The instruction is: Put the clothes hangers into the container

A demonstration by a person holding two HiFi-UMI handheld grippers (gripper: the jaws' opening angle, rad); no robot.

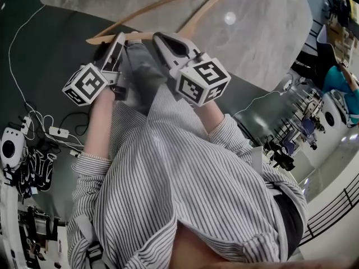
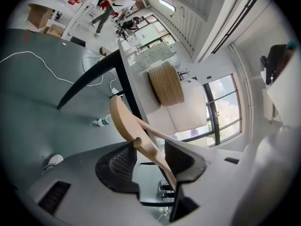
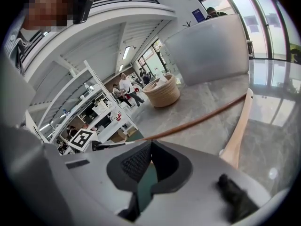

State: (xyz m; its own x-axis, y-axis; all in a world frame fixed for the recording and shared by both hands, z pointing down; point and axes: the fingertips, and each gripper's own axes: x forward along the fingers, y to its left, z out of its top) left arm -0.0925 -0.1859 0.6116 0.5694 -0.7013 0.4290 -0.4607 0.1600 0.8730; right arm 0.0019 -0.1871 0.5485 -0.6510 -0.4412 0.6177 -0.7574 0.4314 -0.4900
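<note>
A wooden clothes hanger [image 1: 101, 38] lies over the near edge of the marble table [image 1: 269, 32]. In the left gripper view its broad end [image 2: 123, 119] runs slantwise between the jaws of my left gripper [image 2: 146, 147]. Those jaws stand wide, with a gap showing beside the wood. My right gripper [image 3: 150, 147] is shut on the hanger's thin brown bar [image 3: 202, 119], and the pale arm [image 3: 237, 128] rests on the table beyond. In the head view the left gripper [image 1: 119, 38] and the right gripper [image 1: 162, 38] sit side by side at the hanger. A woven basket [image 3: 162, 91] stands far back on the table.
The basket [image 2: 165, 83] also shows in the left gripper view, on the tabletop. Dark floor with white cables [image 1: 33, 116] and a plastic bottle [image 2: 104, 121] lies to the left of the table. A white panel [image 3: 211, 48] stands behind the basket. People walk in the distance.
</note>
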